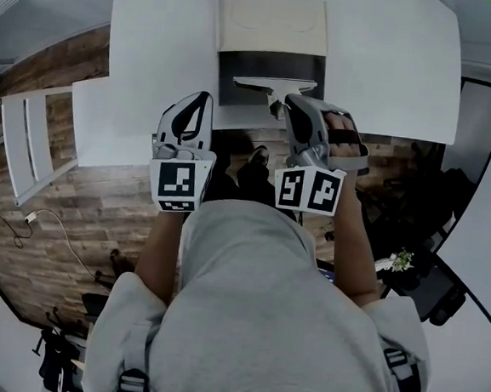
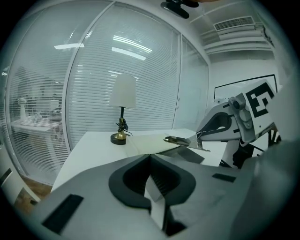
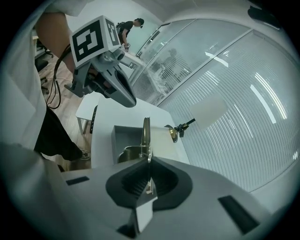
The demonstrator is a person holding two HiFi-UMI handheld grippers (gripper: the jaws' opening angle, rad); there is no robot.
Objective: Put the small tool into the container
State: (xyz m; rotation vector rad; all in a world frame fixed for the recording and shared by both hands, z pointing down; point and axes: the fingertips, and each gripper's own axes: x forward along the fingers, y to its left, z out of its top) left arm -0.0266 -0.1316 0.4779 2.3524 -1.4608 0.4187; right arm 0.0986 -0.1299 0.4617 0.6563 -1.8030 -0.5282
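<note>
My right gripper (image 1: 285, 101) is shut on the small metal tool (image 1: 268, 84), which hangs over the container (image 1: 228, 85), a box with a dark inside and its pale lid (image 1: 272, 21) folded back. In the right gripper view the tool (image 3: 146, 132) sticks out from the closed gripper (image 3: 149, 159) above the box (image 3: 121, 137). My left gripper (image 1: 199, 99) hovers at the table's near edge, left of the box, shut with nothing in it. In the left gripper view the left gripper (image 2: 150, 156) points across the table and the tool (image 2: 182, 139) shows in the right gripper (image 2: 202, 136).
The box stands on a white table (image 1: 157, 30) whose near edge lies just under both grippers. A small lamp (image 2: 123, 104) stands at the table's far side by a glass wall with blinds. Wooden floor and a white shelf unit (image 1: 30, 142) lie to the left.
</note>
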